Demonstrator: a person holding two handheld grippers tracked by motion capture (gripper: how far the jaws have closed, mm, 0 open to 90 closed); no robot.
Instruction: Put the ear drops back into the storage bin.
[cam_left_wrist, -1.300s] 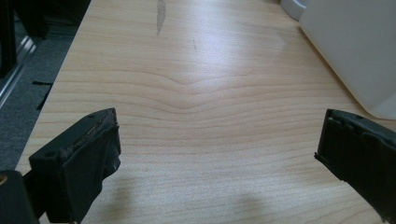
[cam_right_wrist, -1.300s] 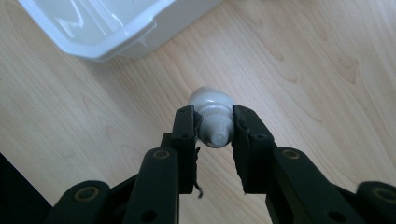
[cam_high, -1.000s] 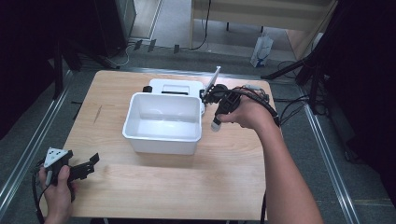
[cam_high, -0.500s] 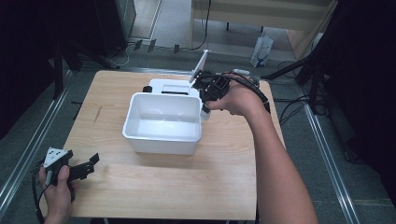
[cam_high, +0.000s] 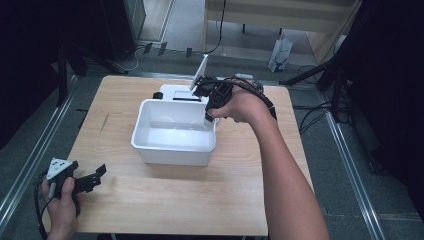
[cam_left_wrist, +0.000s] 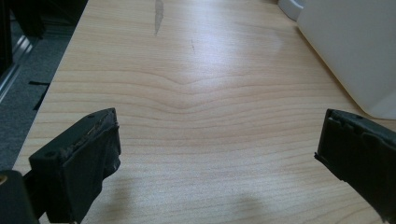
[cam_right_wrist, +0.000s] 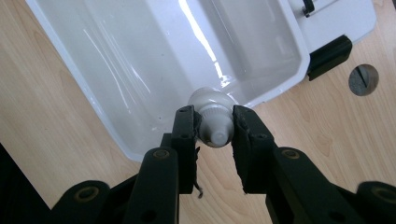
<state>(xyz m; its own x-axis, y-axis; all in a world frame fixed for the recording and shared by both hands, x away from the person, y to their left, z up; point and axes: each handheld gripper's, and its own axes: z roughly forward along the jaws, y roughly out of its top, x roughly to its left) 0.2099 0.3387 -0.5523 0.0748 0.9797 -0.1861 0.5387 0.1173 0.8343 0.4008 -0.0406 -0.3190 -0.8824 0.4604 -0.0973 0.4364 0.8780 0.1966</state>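
Observation:
My right gripper (cam_high: 204, 93) is shut on a white tube (cam_high: 202, 72), whose flat end sticks up past the jaws above the back right corner of a white tub (cam_high: 172, 150). In the right gripper view the tube's ribbed cap and neck (cam_right_wrist: 214, 122) sit pinched between my right gripper's (cam_right_wrist: 214, 133) black jaws, over the tub's rim (cam_right_wrist: 116, 133). The tub looks bare inside. My left gripper (cam_high: 98, 174) rests open at the table's front left corner. In its own view the left gripper (cam_left_wrist: 217, 154) has its jaws far apart over bare wood.
A flat white device with black corner pieces (cam_high: 176, 92) lies right behind the tub, also seen as the white device (cam_right_wrist: 329, 49) next to a round hole in the tabletop (cam_right_wrist: 363, 79). The tub's side wall (cam_left_wrist: 345, 51) stands right of the left gripper.
The right hand has moved left toward the tub's back right corner, and the tube has swung from thin edge-on to showing its flat face. The left gripper has stayed put.

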